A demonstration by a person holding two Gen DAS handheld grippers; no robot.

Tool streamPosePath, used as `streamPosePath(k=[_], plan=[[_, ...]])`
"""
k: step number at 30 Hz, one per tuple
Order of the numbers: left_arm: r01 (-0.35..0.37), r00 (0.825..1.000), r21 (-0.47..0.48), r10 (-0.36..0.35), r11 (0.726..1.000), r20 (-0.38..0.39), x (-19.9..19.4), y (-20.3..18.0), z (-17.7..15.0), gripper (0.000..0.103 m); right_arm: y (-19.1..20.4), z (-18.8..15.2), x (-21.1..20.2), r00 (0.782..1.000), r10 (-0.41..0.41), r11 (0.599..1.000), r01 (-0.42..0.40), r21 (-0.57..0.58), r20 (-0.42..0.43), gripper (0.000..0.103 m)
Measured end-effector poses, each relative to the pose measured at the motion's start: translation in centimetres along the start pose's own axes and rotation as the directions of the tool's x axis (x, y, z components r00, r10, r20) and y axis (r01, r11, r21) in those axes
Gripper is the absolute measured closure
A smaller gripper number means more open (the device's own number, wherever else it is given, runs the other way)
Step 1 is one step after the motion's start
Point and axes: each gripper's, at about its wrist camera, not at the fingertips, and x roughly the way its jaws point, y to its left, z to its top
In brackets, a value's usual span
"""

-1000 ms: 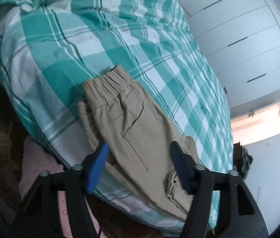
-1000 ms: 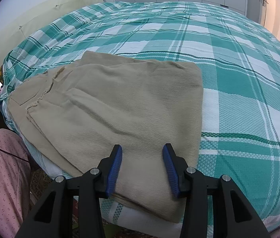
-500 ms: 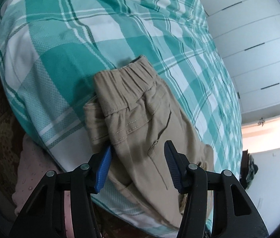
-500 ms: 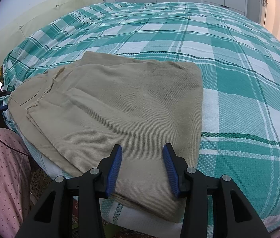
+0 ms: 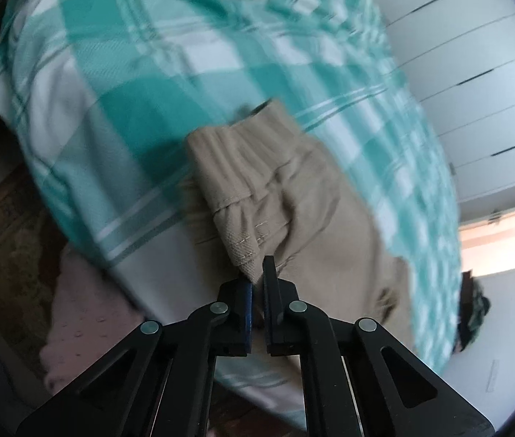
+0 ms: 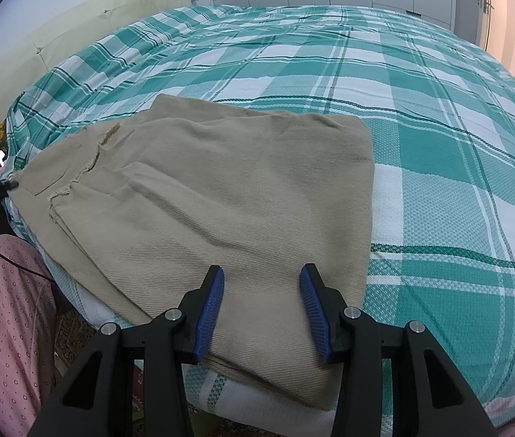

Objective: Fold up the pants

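The bed (image 6: 439,116) is my work surface, a broad mattress under a teal-and-white checked cover with a coarse woven grain, soft enough that anything laid on it sinks a little instead of sliding. Along its near edge lie the pants (image 6: 221,200), khaki twill with a fine diagonal rib, already doubled into a wide slab whose layers step past one another, so I judge one fold is made and another is to come. I keep them close to the edge so both ends stay within my reach. At the far left end the gathered elastic waistband (image 5: 243,153) puckers into soft ridges above a stitched seam, and below it one corner of the cloth rises into a small peak. That peak is where my left tool (image 5: 256,291) is clenched, its pads pinching the stitched corner (image 5: 246,255) so I can lift that end over. My right tool (image 6: 263,313) hangs released over the opposite end, blue ribbed pads (image 6: 211,309) spread apart above the cloth and gripping nothing, ready, I think, to take hold there.
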Motion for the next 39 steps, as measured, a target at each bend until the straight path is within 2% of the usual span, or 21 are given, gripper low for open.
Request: streamPosePath(k=[2,5,7,8,9,13,17,18,20,21,23,26,27,28,30,32,33,34,35,37,39], plan=[[-0.004,1.0,0.011,0.004,1.0,-0.005,-0.1,-0.1,-0.1,0.098,0.1,0.0,0.0,1.0,0.0,1.0,0.0,-0.002,0.0,0.058],[0.031,0.999,-0.007,-0.031,0.999,0.039,-2.5,-0.3,-0.1,0.085,0.1,0.0,-0.1,1.0,0.001,1.0,-0.001,-0.001,0.001,0.058],[0.065,0.993,-0.038,-0.061,0.997,0.097,-4.2,0.4,0.1,0.042,0.1,0.0,-0.1,1.0,0.0,1.0,0.0,-0.002,0.001,0.058],[0.061,0.99,-0.058,-0.053,0.996,0.133,-4.9,0.9,0.2,0.036,0.1,0.0,-0.1,1.0,0.001,1.0,-0.001,-0.002,0.001,0.058],[0.05,0.988,-0.072,-0.039,0.996,0.148,-5.2,1.4,0.4,0.036,0.1,0.1,0.0,1.0,0.0,1.0,0.0,-0.002,0.001,0.057],[0.038,0.996,-0.09,-0.031,0.995,0.078,-2.9,2.5,0.8,0.036,0.1,0.0,-0.1,1.0,0.001,1.0,-0.001,-0.002,0.002,0.056],[0.025,1.0,-0.063,-0.025,0.998,0.002,0.8,1.4,1.0,0.037,0.1,0.1,0.0,1.0,-0.001,1.0,0.001,-0.007,0.003,0.056],[0.023,1.0,-0.057,-0.024,0.998,-0.002,1.4,1.1,0.9,0.063,0.1,0.1,0.0,1.0,-0.001,1.0,0.001,-0.008,0.004,0.056],[0.041,0.999,-0.1,-0.04,0.994,0.012,1.5,1.3,0.7,0.086,0.2,0.1,0.0,1.0,0.0,1.0,0.0,-0.008,0.004,0.056],[0.069,0.998,-0.137,-0.066,0.988,0.023,1.0,1.8,0.4,0.092,0.2,0.2,0.0,1.0,0.0,1.0,0.0,-0.011,0.005,0.056],[0.135,0.99,-0.175,-0.128,0.975,0.051,0.0,2.5,-0.3,0.094,0.2,0.2,0.1,1.0,0.002,1.0,-0.002,-0.015,0.008,0.056],[0.095,0.993,-0.114,-0.087,0.989,0.073,-0.2,2.0,-0.8,0.091,0.1,0.2,0.2,1.0,0.003,1.0,-0.003,-0.019,0.009,0.056],[0.054,0.996,-0.094,-0.048,0.994,0.073,0.1,1.8,-0.8,0.082,0.2,0.1,0.1,1.0,0.001,1.0,-0.001,-0.019,0.009,0.056],[0.014,0.997,-0.092,-0.008,0.996,0.072,0.4,1.7,-0.8,0.066,0.2,0.0,0.1,1.0,-0.002,1.0,0.002,-0.022,0.01,0.056],[-0.019,0.996,-0.096,0.027,0.995,0.084,0.8,1.7,-0.7,0.047,0.3,0.1,0.1,1.0,-0.009,1.0,0.009,-0.026,0.003,0.056],[0.001,0.997,-0.098,0.007,0.995,0.081,1.0,1.8,-0.5,0.053,0.7,0.7,-0.4,0.999,-0.033,0.999,0.032,-0.032,-0.038,0.056],[0.049,0.997,-0.098,-0.042,0.994,0.069,1.1,2.0,-0.4,0.079,1.2,1.4,-1.0,0.996,-0.057,0.998,0.055,-0.034,-0.062,0.056],[0.055,0.997,-0.1,-0.049,0.993,0.065,1.1,2.0,-0.2,0.084,1.6,1.8,-1.7,0.996,-0.053,0.998,0.051,-0.034,-0.067,0.056],[0.062,0.996,-0.097,-0.055,0.993,0.07,0.8,2.0,-0.1,0.087,2.2,2.3,-2.3,0.998,-0.024,0.999,0.022,-0.03,-0.062,0.056],[0.086,0.993,-0.066,-0.08,0.994,0.091,-0.1,1.6,-0.3,0.093,3.8,4.3,-3.3,0.993,0.108,0.994,-0.109,-0.011,-0.052,0.056],[0.092,0.99,-0.035,-0.087,0.995,0.114,-1.0,1.0,-0.7,0.093,5.6,6.9,-2.9,0.965,0.251,0.968,-0.251,0.006,-0.072,0.056]])
